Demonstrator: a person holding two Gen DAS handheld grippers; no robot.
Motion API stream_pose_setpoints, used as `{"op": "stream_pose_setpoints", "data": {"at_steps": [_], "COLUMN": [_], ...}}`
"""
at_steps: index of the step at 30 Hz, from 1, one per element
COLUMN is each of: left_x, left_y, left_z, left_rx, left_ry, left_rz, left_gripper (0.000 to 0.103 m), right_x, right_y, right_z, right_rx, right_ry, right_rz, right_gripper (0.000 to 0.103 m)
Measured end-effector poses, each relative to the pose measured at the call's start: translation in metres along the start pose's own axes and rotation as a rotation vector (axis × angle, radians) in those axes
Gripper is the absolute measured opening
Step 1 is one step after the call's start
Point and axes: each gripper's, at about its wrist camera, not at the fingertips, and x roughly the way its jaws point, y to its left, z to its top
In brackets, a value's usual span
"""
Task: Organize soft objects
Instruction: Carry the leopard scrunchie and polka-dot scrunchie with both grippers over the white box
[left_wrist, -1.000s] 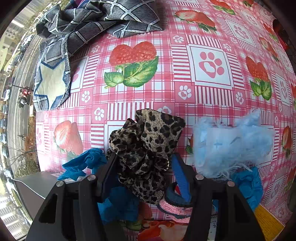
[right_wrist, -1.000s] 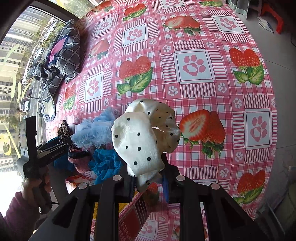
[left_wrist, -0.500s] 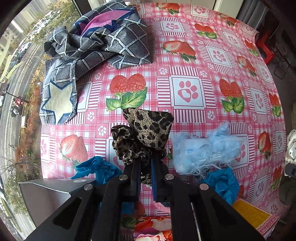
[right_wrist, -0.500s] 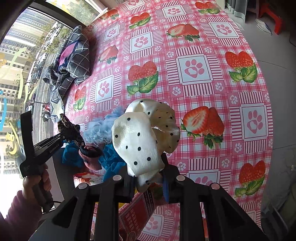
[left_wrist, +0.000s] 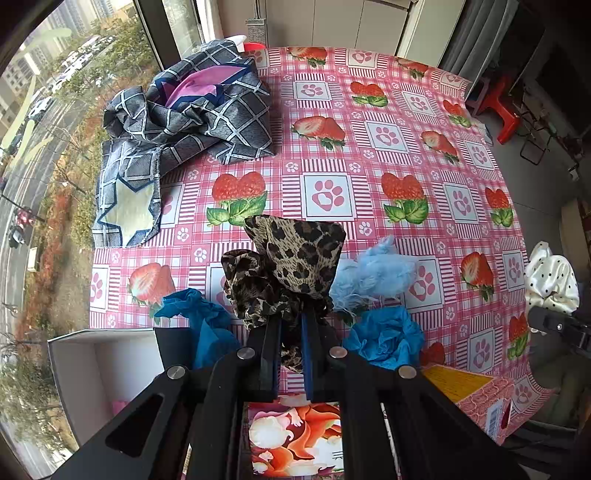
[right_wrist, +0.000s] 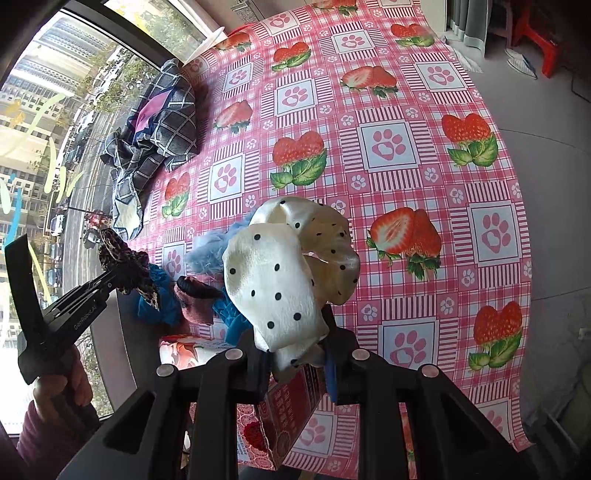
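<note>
My left gripper (left_wrist: 291, 325) is shut on a leopard-print scrunchie (left_wrist: 288, 266) and holds it in the air above the table's near edge; it also shows in the right wrist view (right_wrist: 125, 266). My right gripper (right_wrist: 295, 354) is shut on a white polka-dot scrunchie (right_wrist: 284, 273), also lifted, seen at the far right in the left wrist view (left_wrist: 550, 277). On the table lie a light blue fluffy scrunchie (left_wrist: 373, 277), two bright blue scrunchies (left_wrist: 388, 336) (left_wrist: 199, 317) and a dark pink one (right_wrist: 195, 299).
The table has a pink strawberry and paw-print cloth (left_wrist: 369, 155). A crumpled grey checked scarf (left_wrist: 184, 122) lies at the far left. A white open box (left_wrist: 103, 369) and a floral box (left_wrist: 291, 435) sit at the near edge. A red printed box (right_wrist: 288, 413) stands below my right gripper.
My left gripper closed on the leopard scrunchie and lifted it up and back from the pile. My right gripper holds the white scrunchie and has risen a little.
</note>
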Motion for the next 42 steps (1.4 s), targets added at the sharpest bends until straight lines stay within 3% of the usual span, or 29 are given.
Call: {"op": "stream_pose_setpoints", "data": {"at_steps": [17,24,32,42], "left_x": [-0.056,-0.064,-0.067,-0.071], "left_y": [-0.039,-0.038,-0.036,-0.024], "left_z": [-0.085,-0.113,-0.130,-0.144], "left_rx": [0.204,0.226,0.273,0.305], "left_ry": [-0.001,0.021,0.033,0.025], "left_rz": [-0.098,-0.134,-0.150,-0.160], "left_gripper": [0.010,0.010,0.010,0.010], "right_x": [-0.033,-0.033,-0.031,-0.007], "right_y": [0.031,0.039,0.034,0.048], "right_z": [-0.075,-0.107,-0.139,-0.177], "right_rx": [0.003,0.033,0.076,0.099], "right_ry": [-0.029,-0.017,0.003,0.086], "right_rz": [-0.054,-0.065,-0.099,-0.073], "right_gripper": [0.024,0.024,0.024,0.024]}}
